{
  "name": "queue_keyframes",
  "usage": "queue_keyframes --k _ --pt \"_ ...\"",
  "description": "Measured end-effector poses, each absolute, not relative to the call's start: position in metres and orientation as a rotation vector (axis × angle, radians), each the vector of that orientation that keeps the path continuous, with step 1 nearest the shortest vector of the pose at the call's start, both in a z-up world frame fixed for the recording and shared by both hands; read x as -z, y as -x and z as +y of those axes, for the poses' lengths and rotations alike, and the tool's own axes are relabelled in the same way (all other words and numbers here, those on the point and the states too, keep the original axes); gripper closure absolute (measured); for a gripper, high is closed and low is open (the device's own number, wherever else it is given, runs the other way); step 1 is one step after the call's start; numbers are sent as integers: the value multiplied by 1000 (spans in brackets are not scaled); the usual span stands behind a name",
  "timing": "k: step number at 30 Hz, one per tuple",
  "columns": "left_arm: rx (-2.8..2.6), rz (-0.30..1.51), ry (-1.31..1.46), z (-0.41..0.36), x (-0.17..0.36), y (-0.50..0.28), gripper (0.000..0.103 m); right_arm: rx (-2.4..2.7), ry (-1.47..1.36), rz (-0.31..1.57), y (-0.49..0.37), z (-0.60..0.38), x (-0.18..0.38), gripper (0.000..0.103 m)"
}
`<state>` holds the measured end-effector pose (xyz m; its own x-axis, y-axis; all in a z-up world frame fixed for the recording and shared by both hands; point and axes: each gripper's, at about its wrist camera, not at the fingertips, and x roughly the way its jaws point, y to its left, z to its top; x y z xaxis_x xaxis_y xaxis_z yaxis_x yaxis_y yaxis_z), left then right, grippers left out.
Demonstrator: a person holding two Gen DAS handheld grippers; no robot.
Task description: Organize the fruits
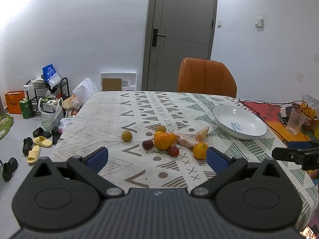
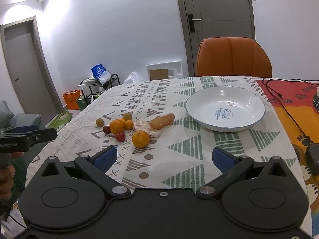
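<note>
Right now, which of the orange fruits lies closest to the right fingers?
The single orange at the near edge of the pile, beside the small red fruit; the other orange fruits sit farther back.

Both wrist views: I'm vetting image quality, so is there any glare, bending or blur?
Left wrist view: ceiling glare top left, door frame bowed by the fisheye, fruit sharp. Right wrist view: bright ceiling patch, soft sheen inside the plate, table edges curved, no blur.
</note>
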<state>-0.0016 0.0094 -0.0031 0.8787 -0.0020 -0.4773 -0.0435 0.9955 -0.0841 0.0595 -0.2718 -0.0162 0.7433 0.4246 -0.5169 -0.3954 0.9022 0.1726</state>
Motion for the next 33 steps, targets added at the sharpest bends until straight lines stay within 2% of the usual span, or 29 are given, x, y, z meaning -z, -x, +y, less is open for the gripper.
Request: queue_keyframes --k 22,33 --pt "-37 493 119 13 20 -29 0 -470 -33 600 -80 -266 34 0" --pt "-40 543 143 11 38 -56 4 -549 -51 576 -102 -254 45 1"
